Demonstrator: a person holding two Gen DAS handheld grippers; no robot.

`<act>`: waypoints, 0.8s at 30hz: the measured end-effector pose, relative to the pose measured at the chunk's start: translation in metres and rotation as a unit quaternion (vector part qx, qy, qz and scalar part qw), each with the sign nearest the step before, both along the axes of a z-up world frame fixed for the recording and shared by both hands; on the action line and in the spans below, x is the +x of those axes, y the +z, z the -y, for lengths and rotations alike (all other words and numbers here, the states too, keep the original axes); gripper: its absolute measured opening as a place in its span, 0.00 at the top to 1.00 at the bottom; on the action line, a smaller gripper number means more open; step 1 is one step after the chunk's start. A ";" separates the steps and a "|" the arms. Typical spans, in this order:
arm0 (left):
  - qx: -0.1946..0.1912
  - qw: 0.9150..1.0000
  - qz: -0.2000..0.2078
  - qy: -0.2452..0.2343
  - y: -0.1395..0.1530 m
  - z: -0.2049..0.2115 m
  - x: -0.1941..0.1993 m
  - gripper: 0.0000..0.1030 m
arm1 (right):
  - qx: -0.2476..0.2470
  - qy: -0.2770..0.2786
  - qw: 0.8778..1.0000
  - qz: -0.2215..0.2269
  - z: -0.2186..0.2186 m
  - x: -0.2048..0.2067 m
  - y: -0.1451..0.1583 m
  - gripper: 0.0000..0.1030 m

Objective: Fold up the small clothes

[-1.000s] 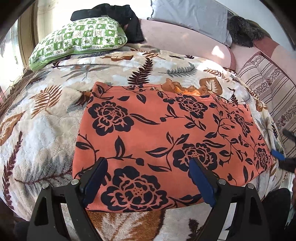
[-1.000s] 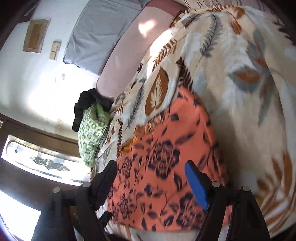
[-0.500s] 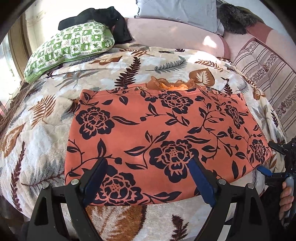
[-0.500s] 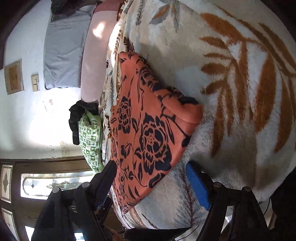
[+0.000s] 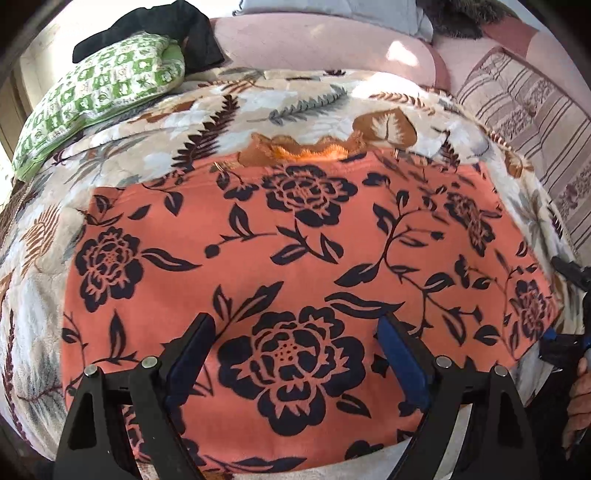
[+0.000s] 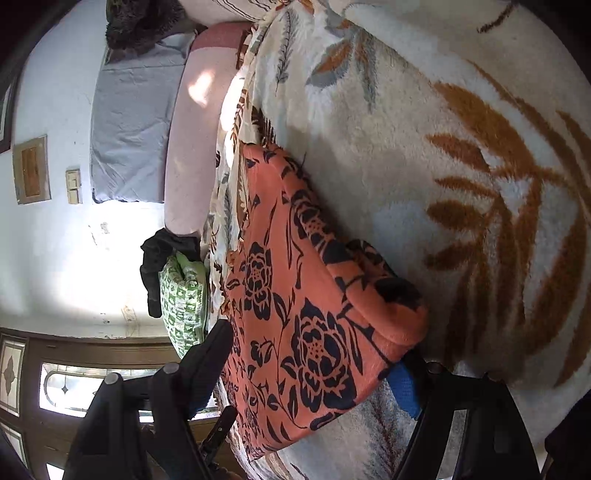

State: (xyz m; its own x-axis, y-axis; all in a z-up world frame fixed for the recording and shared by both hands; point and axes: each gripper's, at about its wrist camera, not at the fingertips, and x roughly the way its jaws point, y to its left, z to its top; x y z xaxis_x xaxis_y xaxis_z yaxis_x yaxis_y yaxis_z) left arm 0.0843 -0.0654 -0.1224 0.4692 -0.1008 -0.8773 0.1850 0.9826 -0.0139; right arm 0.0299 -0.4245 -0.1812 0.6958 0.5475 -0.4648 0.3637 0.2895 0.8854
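The left gripper [image 5: 295, 354] hangs just above the near edge of the orange floral garment [image 5: 295, 258], its two blue-padded fingers spread wide with only printed cloth showing between them, so it holds nothing; the placement looks chosen to take the near hem roughly mid-width. The right gripper [image 6: 317, 369] is likewise spread apart, and the garment's right-hand corner [image 6: 388, 317] lies between its fingers, the blue pad of one finger [image 6: 404, 387] tucked just under the raised edge of the cloth, though no pinch is made yet; I judge it is lining up to grasp that corner so both tools can lift one edge together. The garment lies spread fairly flat on the leaf-patterned fleece blanket [image 5: 303, 99] covering the bed, with a strip of orange lace trim [image 5: 306, 151] peeking from its far edge, which suggests it is already doubled over once. Beyond it sit a green checked pillow [image 5: 103, 92] with a black cloth [image 5: 166, 29] draped behind, near the pink headboard [image 5: 314, 40]; a striped cushion [image 5: 535, 122] is off to the right
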 end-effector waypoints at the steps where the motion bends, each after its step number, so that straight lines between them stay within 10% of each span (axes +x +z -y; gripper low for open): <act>1: 0.013 1.000 -0.002 -0.003 -0.007 0.004 0.001 0.12 | -0.007 0.005 1.000 0.005 -0.001 0.001 0.002 0.25; 5: 0.013 1.000 0.013 0.000 -0.003 0.004 -0.001 0.08 | -0.070 0.037 0.997 0.020 -0.009 0.009 0.019 0.51; 14: 0.028 0.999 0.033 -0.024 -0.013 0.013 -0.004 0.03 | -0.071 0.051 0.996 0.009 -0.014 0.018 0.007 0.37; 15: 0.025 0.999 0.030 -0.023 -0.013 0.012 -0.003 0.03 | -0.074 0.052 0.996 0.011 -0.014 0.019 0.010 0.72; 16: 0.020 0.999 0.028 -0.023 -0.012 0.011 -0.003 0.03 | -0.089 0.055 0.994 0.024 -0.013 0.018 0.019 0.85; 21: 0.025 0.999 0.029 -0.026 -0.012 0.012 -0.002 0.02 | -0.177 0.066 0.982 -0.009 -0.021 0.011 0.028 0.85; 24: 0.022 0.999 0.029 -0.032 -0.013 0.011 -0.002 0.02 | -0.087 0.042 0.995 -0.026 -0.001 -0.002 -0.002 0.75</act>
